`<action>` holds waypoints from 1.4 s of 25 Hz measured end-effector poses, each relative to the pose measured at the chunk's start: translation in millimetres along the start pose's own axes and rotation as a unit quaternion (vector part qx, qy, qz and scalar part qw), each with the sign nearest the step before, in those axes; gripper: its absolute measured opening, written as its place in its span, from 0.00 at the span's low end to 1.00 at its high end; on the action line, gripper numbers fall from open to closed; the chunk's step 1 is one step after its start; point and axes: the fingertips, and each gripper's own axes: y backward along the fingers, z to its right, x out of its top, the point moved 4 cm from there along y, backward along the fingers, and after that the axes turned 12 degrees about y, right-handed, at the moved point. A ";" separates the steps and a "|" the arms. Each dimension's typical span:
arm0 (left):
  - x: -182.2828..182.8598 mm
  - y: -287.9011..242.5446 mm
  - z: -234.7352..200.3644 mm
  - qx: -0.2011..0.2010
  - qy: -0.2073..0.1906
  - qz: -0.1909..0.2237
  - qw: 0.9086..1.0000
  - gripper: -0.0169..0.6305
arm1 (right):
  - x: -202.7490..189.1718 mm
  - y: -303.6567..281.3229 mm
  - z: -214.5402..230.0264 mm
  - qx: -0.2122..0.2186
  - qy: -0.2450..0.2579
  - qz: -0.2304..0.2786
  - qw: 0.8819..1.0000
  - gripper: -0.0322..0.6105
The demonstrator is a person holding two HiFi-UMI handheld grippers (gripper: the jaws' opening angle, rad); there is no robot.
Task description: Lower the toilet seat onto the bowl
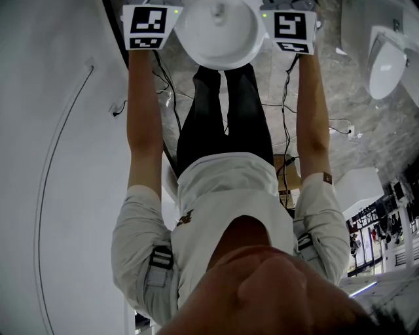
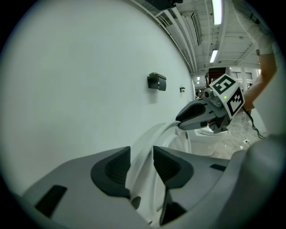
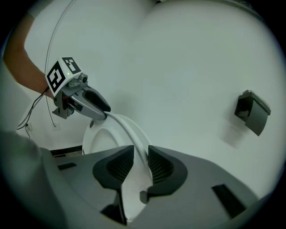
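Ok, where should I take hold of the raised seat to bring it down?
I'd take the seat by its thin rim, high on each side, one gripper per side, coming from the front. It stands upright by the wall, so only that curved outer edge is free, and it is slim enough to fit between the jaws. The right gripper is shut on it there.

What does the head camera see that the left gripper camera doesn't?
Only the head view: the person's legs in black trousers and the left gripper's marker cube. Only the left gripper view: a black wall box, ceiling lights, and the left tongs astride the edge of the toilet seat. Both: the white toilet and the right gripper.
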 end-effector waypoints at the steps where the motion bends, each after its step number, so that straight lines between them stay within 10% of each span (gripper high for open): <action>1: -0.4 2.3 0.9 0.001 0.001 0.000 1.000 0.28 | 0.9 2.8 -1.4 -0.003 -0.004 0.001 1.000 0.23; 35: -30.8 70.3 59.9 -0.065 -0.006 -0.008 0.998 0.23 | 0.9 78.6 -59.1 -0.032 -0.032 -0.024 0.999 0.22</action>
